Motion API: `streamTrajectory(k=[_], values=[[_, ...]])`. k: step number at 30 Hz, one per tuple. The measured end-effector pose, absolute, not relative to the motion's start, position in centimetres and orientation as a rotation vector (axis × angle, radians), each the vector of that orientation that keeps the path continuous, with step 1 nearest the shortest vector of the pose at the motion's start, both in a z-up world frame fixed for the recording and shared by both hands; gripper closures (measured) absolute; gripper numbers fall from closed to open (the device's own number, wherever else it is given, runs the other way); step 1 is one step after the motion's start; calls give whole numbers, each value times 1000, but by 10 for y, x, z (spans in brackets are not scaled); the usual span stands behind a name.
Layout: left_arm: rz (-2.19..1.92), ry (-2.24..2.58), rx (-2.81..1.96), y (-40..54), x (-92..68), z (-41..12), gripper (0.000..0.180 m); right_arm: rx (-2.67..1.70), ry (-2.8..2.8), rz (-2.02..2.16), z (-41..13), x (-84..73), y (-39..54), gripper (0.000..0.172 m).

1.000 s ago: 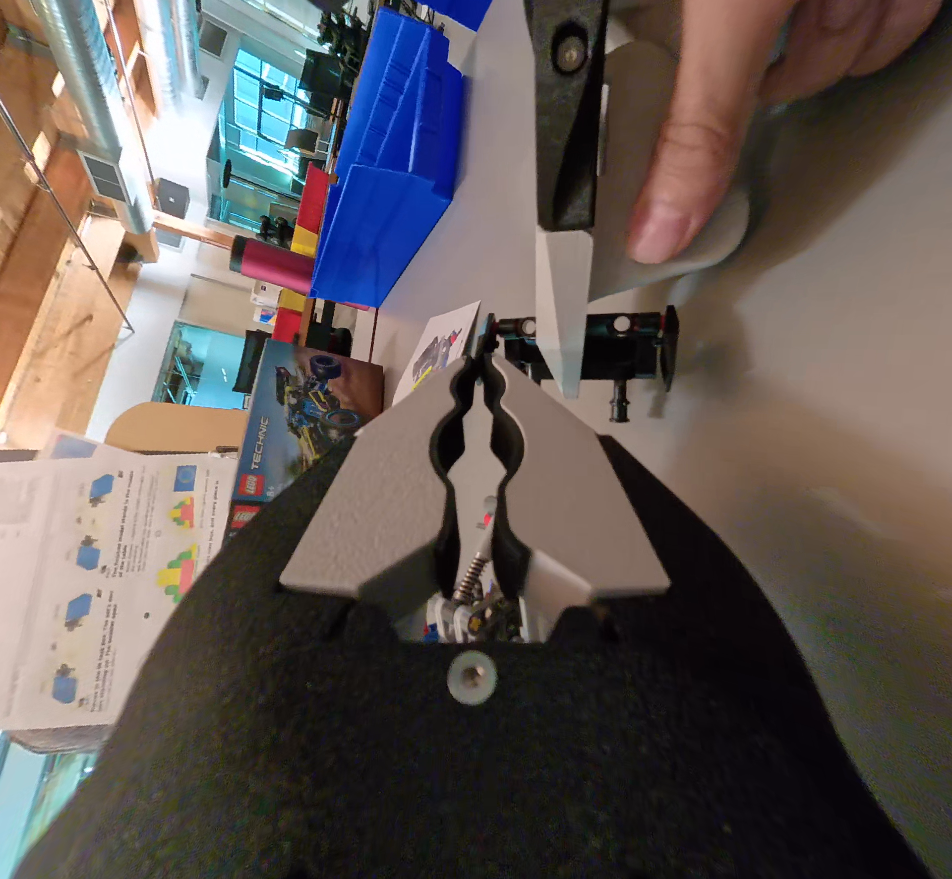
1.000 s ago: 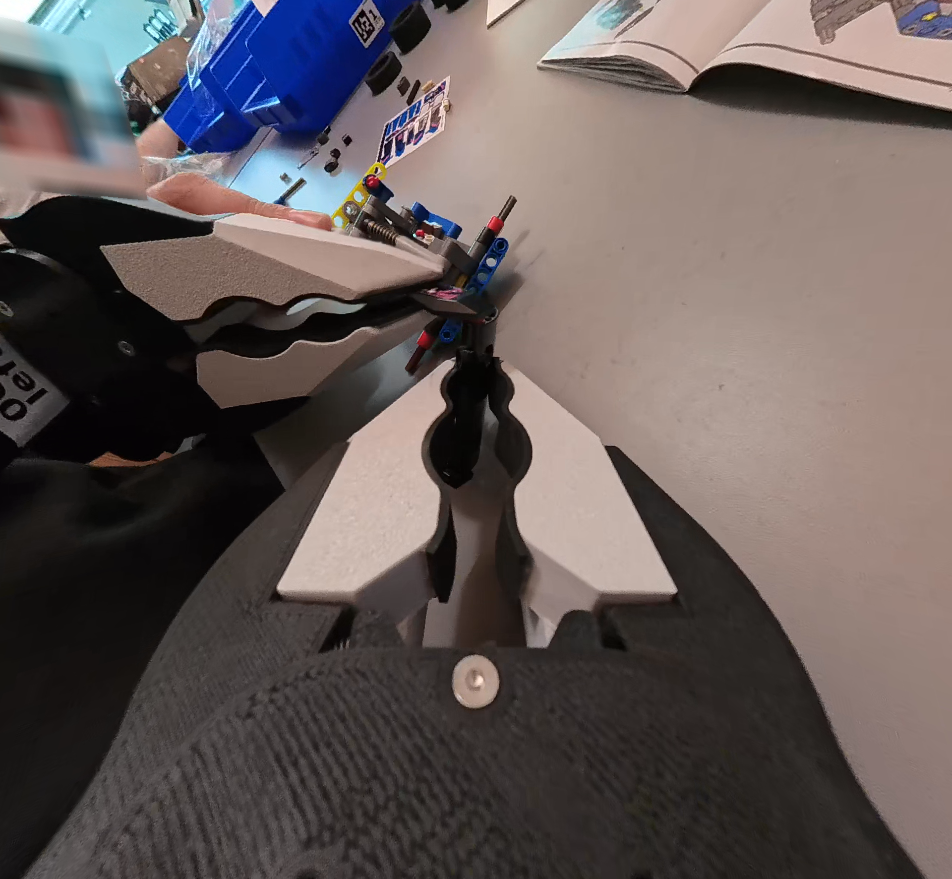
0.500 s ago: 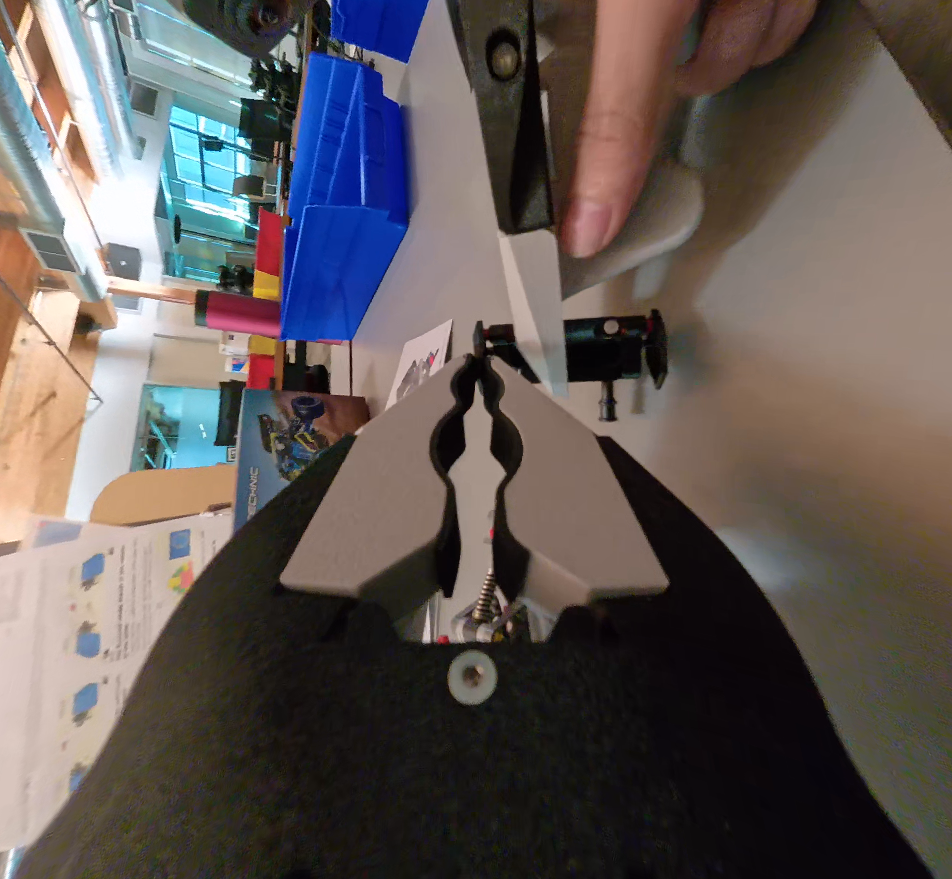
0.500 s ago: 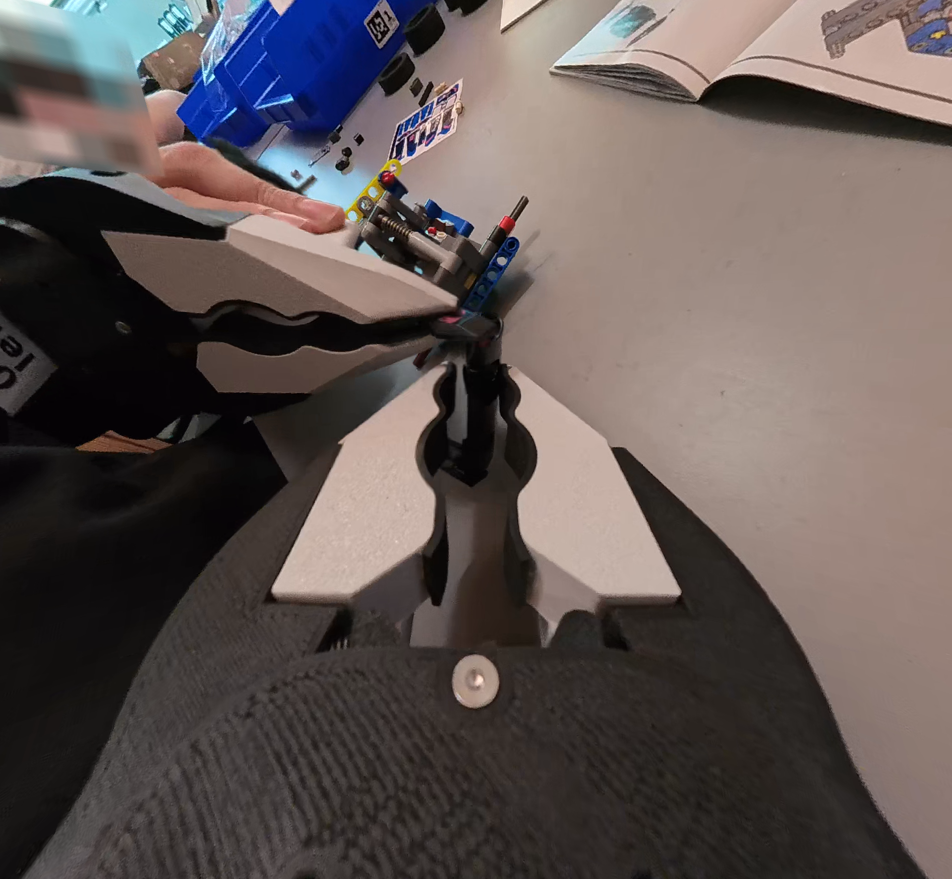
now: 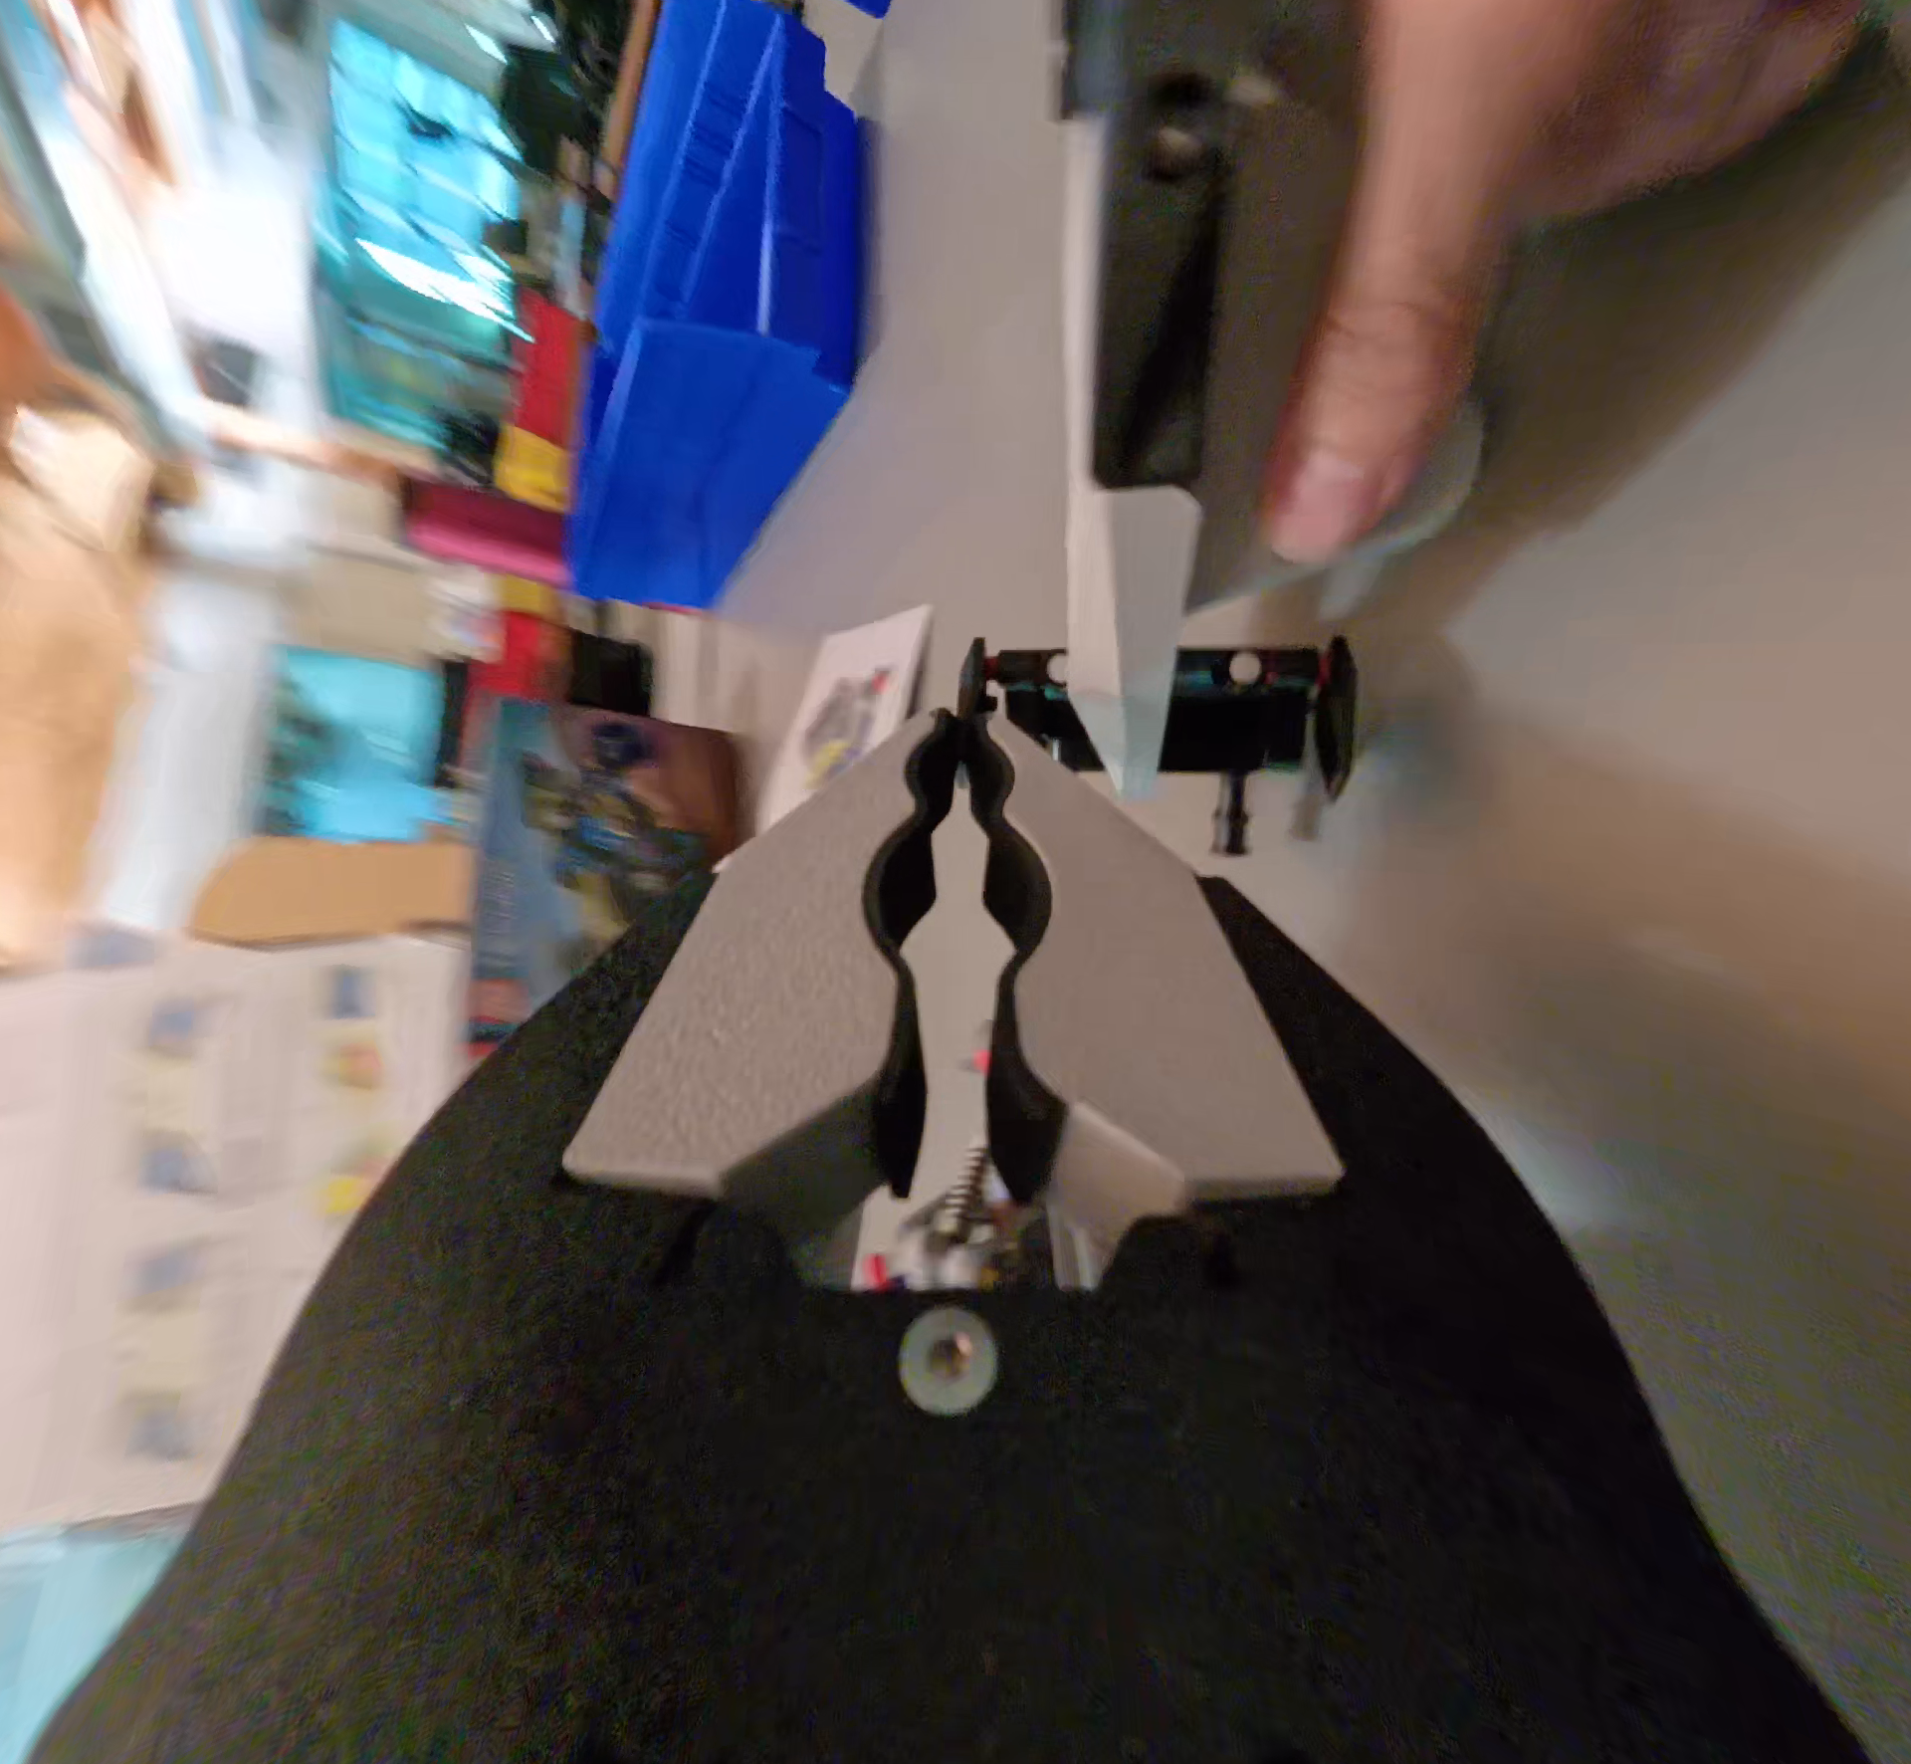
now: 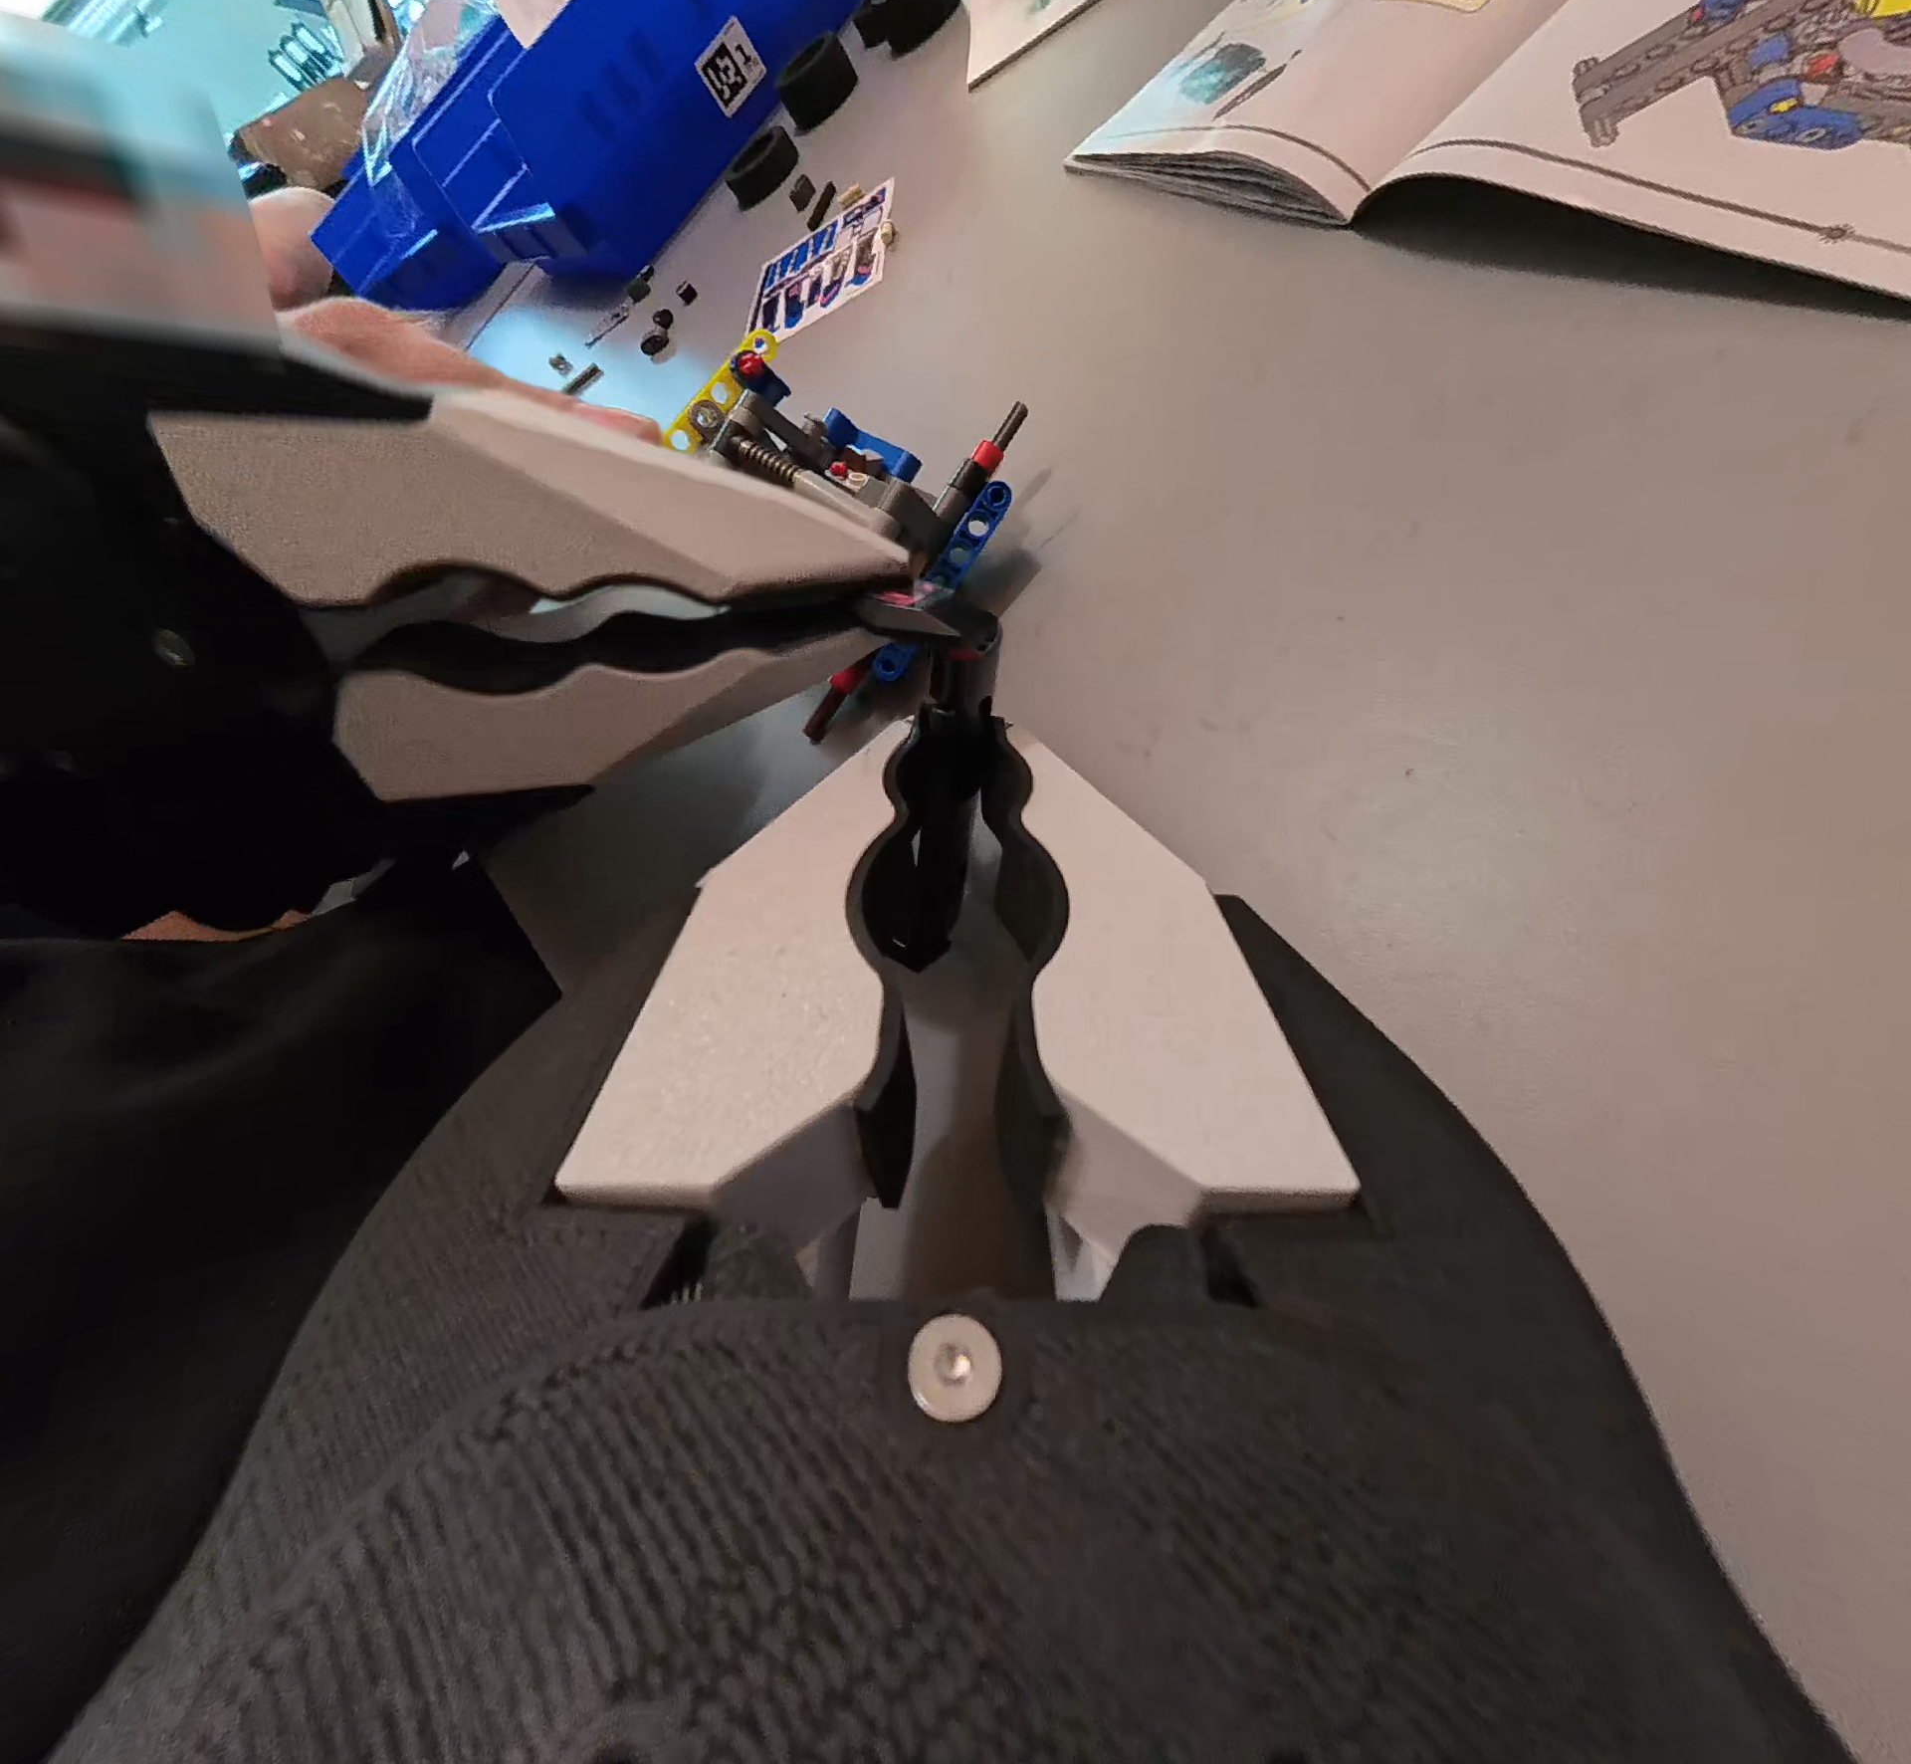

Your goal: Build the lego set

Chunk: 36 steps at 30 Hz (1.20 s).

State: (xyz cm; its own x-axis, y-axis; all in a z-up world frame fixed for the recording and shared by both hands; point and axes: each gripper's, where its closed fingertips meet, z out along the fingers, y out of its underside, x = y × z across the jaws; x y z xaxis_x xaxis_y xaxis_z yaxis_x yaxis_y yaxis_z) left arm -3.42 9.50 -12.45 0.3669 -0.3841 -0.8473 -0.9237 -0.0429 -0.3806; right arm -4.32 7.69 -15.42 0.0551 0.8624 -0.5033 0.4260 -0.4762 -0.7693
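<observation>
My left gripper (image 5: 957,732) is shut, its tips pinching a thin dark plate at the edge of a toy-brick assembly. In the right wrist view the left gripper (image 6: 889,592) comes in from the left, and the grey, blue and yellow assembly (image 6: 827,463) with its spring hangs from that plate just above the grey table (image 6: 1448,680). My right gripper (image 6: 946,732) is shut on a black part (image 6: 936,846) that joins the same assembly. The left wrist view shows one right-gripper finger (image 5: 1127,701) across that black part (image 5: 1231,711), with a hand (image 5: 1375,349) on the gripper.
A blue bin (image 6: 641,91) stands at the back left with black tyres (image 6: 817,75) beside it. A sticker sheet (image 6: 827,266) and small loose parts (image 6: 651,318) lie near it. An open instruction booklet (image 6: 1551,60) lies at the back right. A toy box (image 5: 600,846) stands beyond. My left and right fingertips are right by each other.
The right jaws eased apart around the black part half a second ago and have shut on it again. Both grippers shifted slightly; the left wrist view is now blurred by motion.
</observation>
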Motion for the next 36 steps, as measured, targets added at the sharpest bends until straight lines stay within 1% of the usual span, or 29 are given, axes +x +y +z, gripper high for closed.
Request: streamTrajectory(k=[2,4,5,6,7,8,10,12,14,15,19,20,21,23,24,27,30,32,34,36], values=[[925,1333,-1434,93,-32,-122,180,-1914,-1301,1400,-154,-43,76,163],[901,1314,-1420,95,-36,-118,180,-1918,-1309,1392,-156,-43,75,163],[927,1173,-1434,103,-53,-93,180,-1945,-1388,1357,-164,-43,68,163],[859,1030,-1480,109,-68,-65,180,-1915,-1424,1354,-163,-46,61,163],[710,964,-1527,111,-69,-45,180,-1902,-1433,1347,-163,-48,59,163],[636,1007,-1548,114,-65,-39,180,-1919,-1404,1355,-163,-48,62,163],[723,1189,-1604,126,-74,-54,180,-1977,-1307,1404,-161,-44,74,164],[593,1483,-1716,129,-69,-98,180,-2015,-1222,1429,-159,-38,89,164],[531,1549,-1794,145,-74,-122,180,-2055,-1153,1499,-158,-37,96,164],[430,1625,-1863,146,-76,-141,180,-2067,-1127,1520,-157,-37,99,164],[39,1545,-2066,153,-74,-175,180,-2053,-1065,1491,-155,-35,107,163],[9,1504,-2071,157,-75,-177,180,-2052,-1052,1498,-154,-34,108,158],[-10,1482,-2061,159,-77,-178,174,-2049,-1043,1508,-153,-34,109,154],[-38,1417,-2074,160,-81,-175,157,-2034,-1041,1523,-150,-34,109,160],[-47,1390,-2080,159,-83,-170,153,-2031,-1033,1522,-150,-34,110,164],[-42,1326,-2052,150,-85,-150,148,-2042,-1033,1537,-150,-33,111,164],[5,1307,-1887,124,-62,-115,150,-2026,-1005,1559,-146,-33,114,164],[33,1336,-1740,98,-32,-98,153,-1977,-935,1646,-135,-33,118,164],[91,1372,-1632,77,-7,-97,155,-1910,-833,1757,-120,-33,123,164],[211,1413,-1570,67,3,-108,155,-1844,-767,1850,-108,-33,124,164]])
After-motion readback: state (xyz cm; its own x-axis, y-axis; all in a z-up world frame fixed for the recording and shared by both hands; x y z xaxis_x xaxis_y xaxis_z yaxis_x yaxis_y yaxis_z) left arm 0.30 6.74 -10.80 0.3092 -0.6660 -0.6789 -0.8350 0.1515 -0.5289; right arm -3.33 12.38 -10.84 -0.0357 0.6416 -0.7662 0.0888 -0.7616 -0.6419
